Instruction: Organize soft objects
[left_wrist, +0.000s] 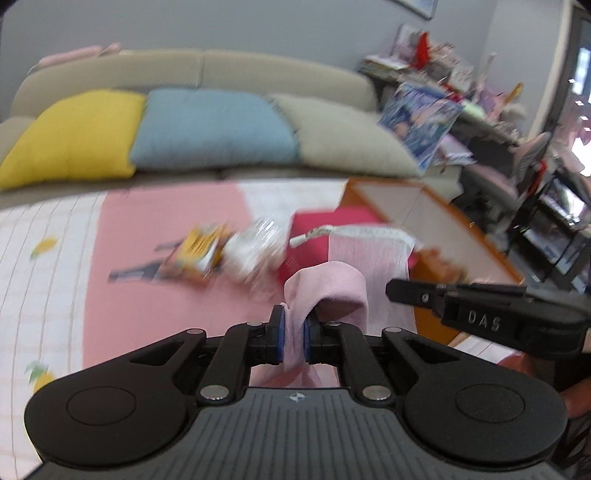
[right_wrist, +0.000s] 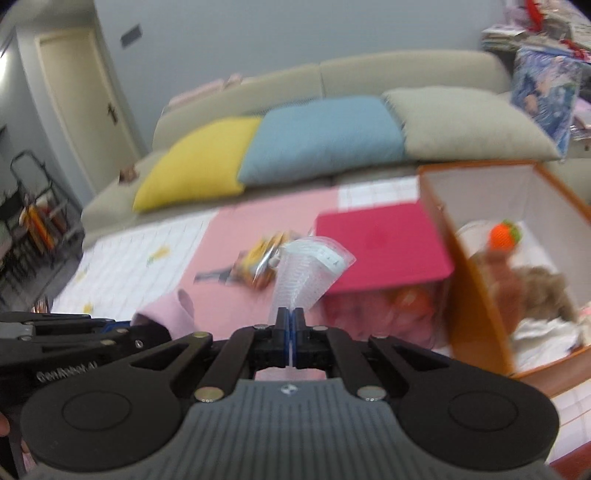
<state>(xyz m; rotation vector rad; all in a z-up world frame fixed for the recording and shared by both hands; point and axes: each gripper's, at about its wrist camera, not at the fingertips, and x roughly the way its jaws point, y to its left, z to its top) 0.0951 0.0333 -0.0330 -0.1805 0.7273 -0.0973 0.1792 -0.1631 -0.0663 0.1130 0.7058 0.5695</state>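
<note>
On the pink mat by the sofa, left gripper (left_wrist: 293, 338) pinches a pink sock (left_wrist: 325, 291), right gripper (right_wrist: 290, 332) clamps a clear bag (right_wrist: 310, 273), box (right_wrist: 476, 295) partly filled, snack packets (left_wrist: 199, 254) left.

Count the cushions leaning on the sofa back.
3, side by side in a row: yellow cushion at left, blue cushion in the middle, beige cushion at right. None looks hidden.

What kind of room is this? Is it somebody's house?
Most likely a living room in a home. A long beige sofa lines the wall with a yellow cushion, a blue cushion and a grey one, there's a door, and an orange storage box holds soft toys.
</note>
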